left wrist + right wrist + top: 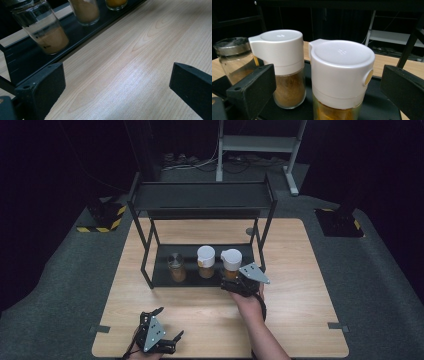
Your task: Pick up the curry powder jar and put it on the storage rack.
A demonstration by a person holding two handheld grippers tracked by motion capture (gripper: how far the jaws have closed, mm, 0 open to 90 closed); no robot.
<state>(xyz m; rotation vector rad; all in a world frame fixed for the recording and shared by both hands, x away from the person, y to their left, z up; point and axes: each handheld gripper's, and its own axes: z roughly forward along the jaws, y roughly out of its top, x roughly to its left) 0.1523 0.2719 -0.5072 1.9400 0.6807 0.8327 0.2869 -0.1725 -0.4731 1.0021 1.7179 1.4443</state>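
Three jars stand in a row on the lower tray of a black rack (200,195) on the pale wood desk (300,320): steel-lidded jar (176,267), middle jar (206,261), right jar (231,263), both white-capped. Right claw (329,87) released, jaws flanking the right jar. Left claw (115,87) released, over bare desk. Dark room, grey carpet

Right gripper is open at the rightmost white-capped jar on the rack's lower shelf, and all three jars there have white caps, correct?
Not quite. Only two have white caps: the rightmost jar and the middle jar. The leftmost jar has a metal lid, as the right gripper view shows. The right gripper is indeed open at the rightmost jar on the lower shelf.
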